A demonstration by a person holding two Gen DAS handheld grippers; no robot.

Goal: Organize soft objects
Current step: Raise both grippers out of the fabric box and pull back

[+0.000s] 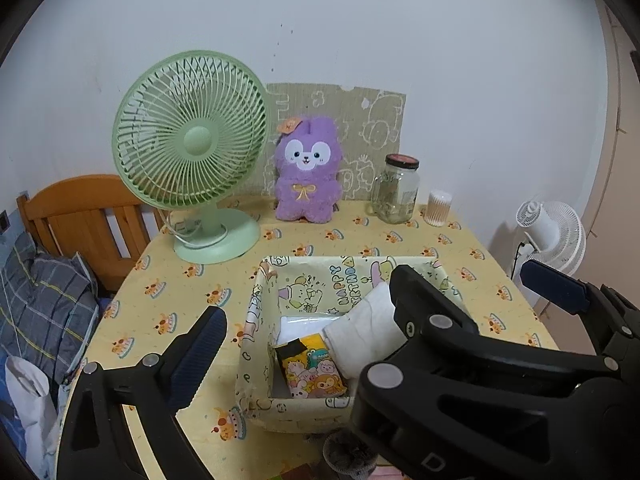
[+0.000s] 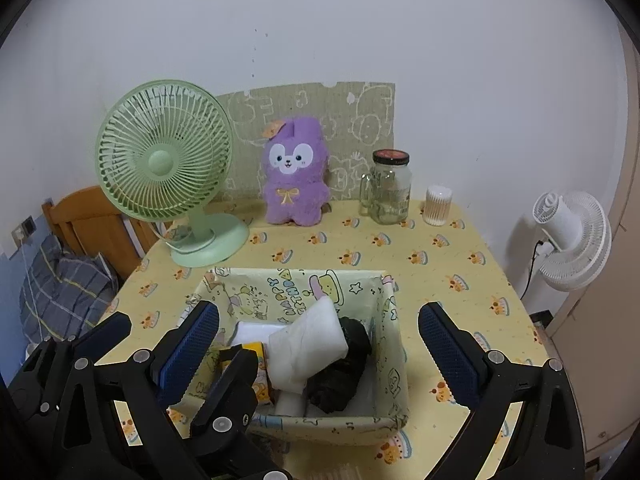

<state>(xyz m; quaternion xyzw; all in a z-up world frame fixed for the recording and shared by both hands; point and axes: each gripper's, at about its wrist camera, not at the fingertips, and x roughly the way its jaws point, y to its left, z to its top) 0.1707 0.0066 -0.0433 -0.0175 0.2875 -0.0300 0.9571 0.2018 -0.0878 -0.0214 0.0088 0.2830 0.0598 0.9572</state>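
Note:
A yellow cartoon-print fabric box [image 1: 256, 312] [image 2: 394, 344] stands on the table. It holds a white folded cloth [image 1: 370, 332] [image 2: 308, 336], a dark bundle [image 2: 344, 368], a flat white pack [image 1: 300, 324] and a colourful tissue pack [image 1: 312, 372]. A purple plush bunny [image 1: 308, 170] [image 2: 294, 172] sits upright at the back. My left gripper [image 1: 308, 332] is open and empty, astride the box's near left side. My right gripper [image 2: 320, 344] is open and empty, spanning the box. A grey fuzzy thing [image 1: 350, 452] lies in front of the box.
A green desk fan [image 1: 192, 152] [image 2: 164, 160] stands back left. A glass jar [image 1: 396, 190] [image 2: 388, 188] and a cotton-swab tub [image 1: 438, 208] [image 2: 438, 206] stand back right. A white fan [image 2: 572, 236] stands beyond the right table edge, a wooden chair [image 1: 80, 216] to the left.

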